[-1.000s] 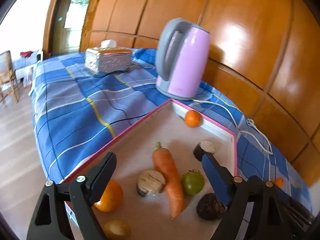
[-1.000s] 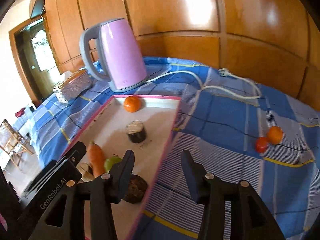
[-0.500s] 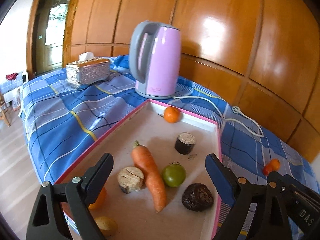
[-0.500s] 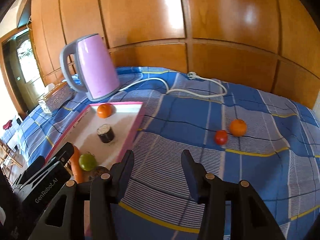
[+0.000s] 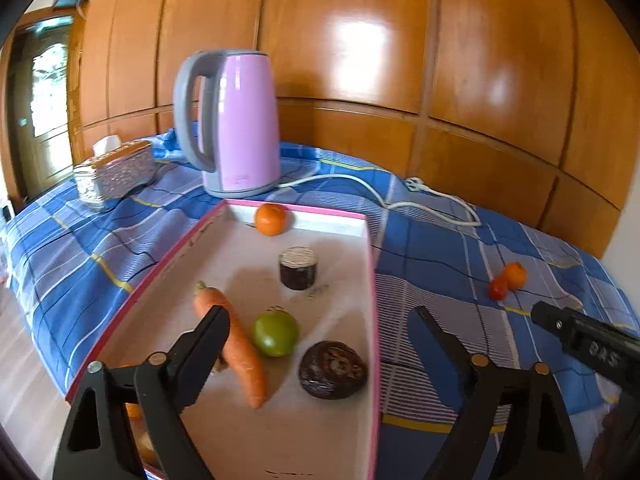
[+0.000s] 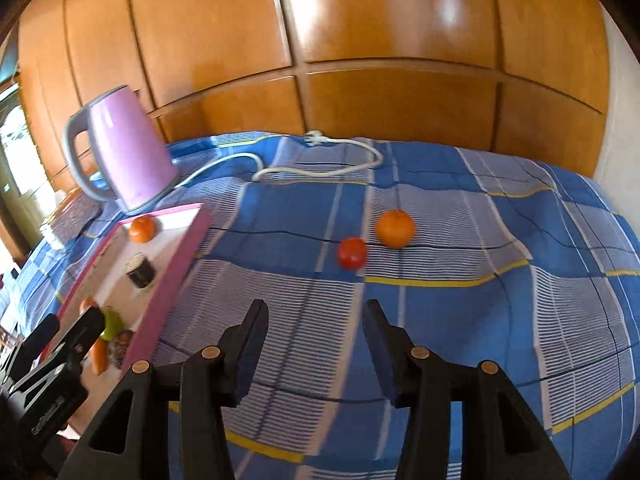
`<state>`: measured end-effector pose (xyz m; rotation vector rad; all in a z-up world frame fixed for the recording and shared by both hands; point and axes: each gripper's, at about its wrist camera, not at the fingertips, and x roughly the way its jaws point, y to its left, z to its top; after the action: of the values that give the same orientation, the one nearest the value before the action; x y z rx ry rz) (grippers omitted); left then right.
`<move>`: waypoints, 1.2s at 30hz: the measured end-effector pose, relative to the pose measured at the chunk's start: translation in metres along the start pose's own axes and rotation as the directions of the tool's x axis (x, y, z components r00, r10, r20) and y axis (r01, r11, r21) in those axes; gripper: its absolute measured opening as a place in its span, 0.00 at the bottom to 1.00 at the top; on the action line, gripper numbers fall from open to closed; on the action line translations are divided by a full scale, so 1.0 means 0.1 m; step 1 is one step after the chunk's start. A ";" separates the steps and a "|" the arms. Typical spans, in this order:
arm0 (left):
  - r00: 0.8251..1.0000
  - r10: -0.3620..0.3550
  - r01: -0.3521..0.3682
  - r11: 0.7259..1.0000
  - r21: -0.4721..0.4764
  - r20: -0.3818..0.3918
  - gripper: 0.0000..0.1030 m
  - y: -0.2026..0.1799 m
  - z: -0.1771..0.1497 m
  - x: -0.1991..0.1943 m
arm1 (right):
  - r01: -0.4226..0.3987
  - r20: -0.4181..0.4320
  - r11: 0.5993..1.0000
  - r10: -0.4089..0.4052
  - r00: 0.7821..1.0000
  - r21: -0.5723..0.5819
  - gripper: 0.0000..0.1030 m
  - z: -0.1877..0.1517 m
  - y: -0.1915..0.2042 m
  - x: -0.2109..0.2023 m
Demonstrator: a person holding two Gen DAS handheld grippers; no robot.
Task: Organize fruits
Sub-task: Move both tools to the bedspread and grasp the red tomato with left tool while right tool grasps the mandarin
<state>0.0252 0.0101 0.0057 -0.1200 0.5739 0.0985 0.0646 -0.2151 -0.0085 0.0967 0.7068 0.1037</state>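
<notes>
A pink-rimmed tray [image 5: 371, 280] on the blue checked cloth holds an orange [image 5: 271, 219], a carrot [image 5: 240, 352], a green fruit [image 5: 275, 333], a dark wrinkled fruit [image 5: 333, 369] and a dark stub [image 5: 298, 267]. My left gripper [image 5: 320, 320] hovers over the tray's near end, jaws wide and closing slightly, pressing on nothing. Right of the tray, a loose orange [image 6: 395, 228] and a red tomato [image 6: 352, 253] lie side by side on the cloth. My right gripper [image 6: 316, 308] stands open short of them, with nothing between its fingers.
A pink kettle [image 5: 236, 120] stands behind the tray, and its white cord [image 5: 400, 196] trails across the cloth to the right. A silver tissue box [image 5: 114, 174] sits at the far left. Wooden panels close off the back. The table edge drops at the left.
Both grippers have moved right. The right one has left the tray's edge and now faces the loose orange and tomato. The left one has rolled level over the tray.
</notes>
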 end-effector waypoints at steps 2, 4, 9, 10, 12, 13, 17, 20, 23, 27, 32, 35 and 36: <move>1.000 -0.020 0.020 1.000 0.024 -0.007 0.83 -0.06 0.01 0.01 | 0.010 -0.002 1.000 -0.010 1.000 0.015 0.48 0.01 -0.08 0.03; 0.999 -0.043 0.044 0.998 0.049 -0.027 0.76 -0.12 0.02 0.05 | 0.021 -0.009 0.999 -0.021 1.000 0.034 0.48 0.03 -0.17 0.08; 0.990 -0.115 0.125 0.985 0.122 -0.080 0.64 -0.38 0.05 0.17 | 0.029 -0.016 0.996 -0.028 0.999 0.079 0.48 0.10 -0.36 0.18; 0.988 -0.129 0.139 0.982 0.131 -0.084 0.62 -0.42 0.07 0.18 | 0.029 -0.019 0.996 -0.028 0.999 0.085 0.48 0.12 -0.38 0.21; 0.982 -0.163 0.176 0.973 0.149 -0.100 0.56 -0.54 0.10 0.23 | 0.032 -0.022 0.995 -0.030 0.999 0.095 0.48 0.15 -0.43 0.26; 0.978 -0.176 0.191 0.970 0.150 -0.111 0.53 -0.58 0.12 0.26 | 0.033 -0.022 0.995 -0.031 0.999 0.097 0.48 0.18 -0.46 0.29; 0.960 -0.231 0.252 0.959 0.127 -0.160 0.46 -0.77 0.16 0.43 | 0.031 -0.028 0.994 -0.028 0.999 0.106 0.48 0.28 -0.54 0.42; 0.943 -0.268 0.291 0.952 0.098 -0.197 0.46 -0.91 0.22 0.59 | 0.030 -0.036 0.993 -0.026 0.999 0.118 0.48 0.35 -0.58 0.54; 0.935 -0.284 0.309 0.947 0.092 -0.215 0.46 -1.04 0.26 0.70 | 0.030 -0.043 0.992 -0.025 0.999 0.122 0.48 0.43 -0.61 0.66; 0.932 -0.283 0.311 0.945 0.099 -0.226 0.46 -1.14 0.28 0.81 | 0.034 -0.057 0.991 -0.027 0.998 0.126 0.48 0.53 -0.62 0.83; 0.928 -0.277 0.309 0.946 0.100 -0.248 0.46 -1.22 0.27 0.91 | 0.053 -0.089 0.994 -0.045 0.995 0.097 0.48 0.58 -0.58 1.05; 0.923 -0.285 0.318 0.943 0.097 -0.260 0.46 -1.24 0.27 0.97 | 0.060 -0.086 0.994 -0.053 0.995 0.090 0.36 0.56 -0.59 1.07; 0.920 -0.289 0.323 0.942 0.096 -0.264 0.46 -1.25 0.27 0.99 | 0.057 -0.082 0.993 -0.049 0.995 0.103 0.36 0.55 -0.61 1.05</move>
<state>0.1378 -0.1037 -0.0153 -0.0865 0.8021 -0.2658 0.1838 -0.2654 -0.0424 0.1759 0.7934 0.0193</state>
